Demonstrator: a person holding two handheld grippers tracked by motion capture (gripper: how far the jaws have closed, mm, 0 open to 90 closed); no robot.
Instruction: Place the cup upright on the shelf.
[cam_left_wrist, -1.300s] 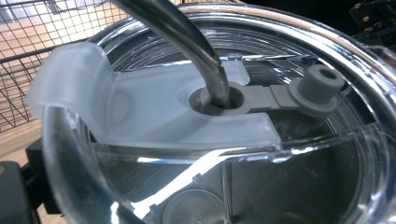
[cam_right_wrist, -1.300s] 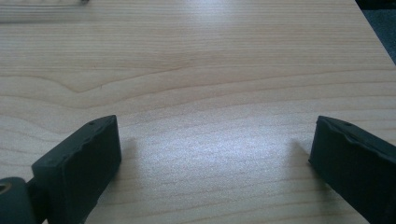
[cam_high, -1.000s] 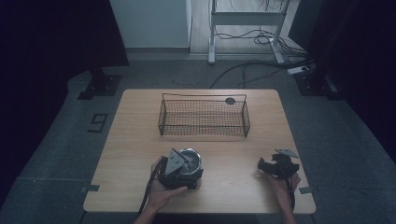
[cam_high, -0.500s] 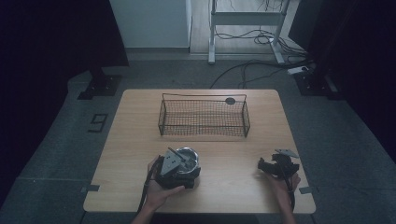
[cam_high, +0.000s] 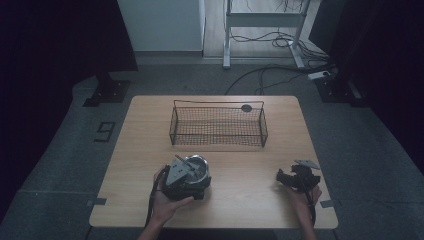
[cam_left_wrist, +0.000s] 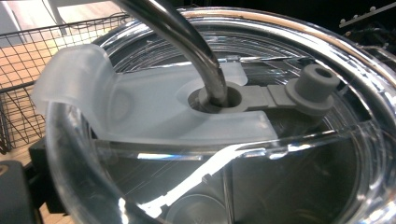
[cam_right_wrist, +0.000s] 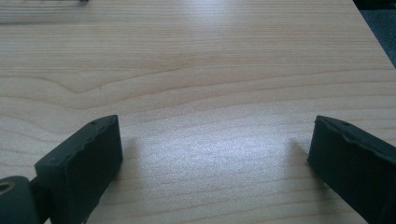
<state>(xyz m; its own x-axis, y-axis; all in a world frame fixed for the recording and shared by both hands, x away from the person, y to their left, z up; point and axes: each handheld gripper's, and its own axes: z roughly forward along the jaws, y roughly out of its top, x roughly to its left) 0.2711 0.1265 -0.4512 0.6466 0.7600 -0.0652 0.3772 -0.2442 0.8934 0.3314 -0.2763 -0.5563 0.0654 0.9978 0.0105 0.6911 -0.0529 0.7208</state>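
Note:
A steel tumbler (cam_high: 196, 168) stands on the near left of the wooden table (cam_high: 250, 160). Up close, its clear lid (cam_left_wrist: 154, 112) has a frosted slider, a grey stopper (cam_left_wrist: 314, 87) and a bent metal straw (cam_left_wrist: 187, 37) through the hole. My left gripper (cam_high: 191, 177) is at the tumbler from the near side, shut on it, with a hand behind it. One black jaw shows low on the left beside the lid. My right gripper (cam_high: 283, 178) rests at the near right, open. Its jaws stand wide apart over bare wood (cam_right_wrist: 212, 140).
A dark wire basket (cam_high: 218, 125) stands across the far middle of the table, and its mesh (cam_left_wrist: 23, 56) rises just behind the tumbler. A small black disc (cam_high: 246, 107) lies behind the basket. Cables and a frame leg are on the floor beyond.
The left hand and the tumbler have shifted slightly to the left. The right gripper has stayed where it was.

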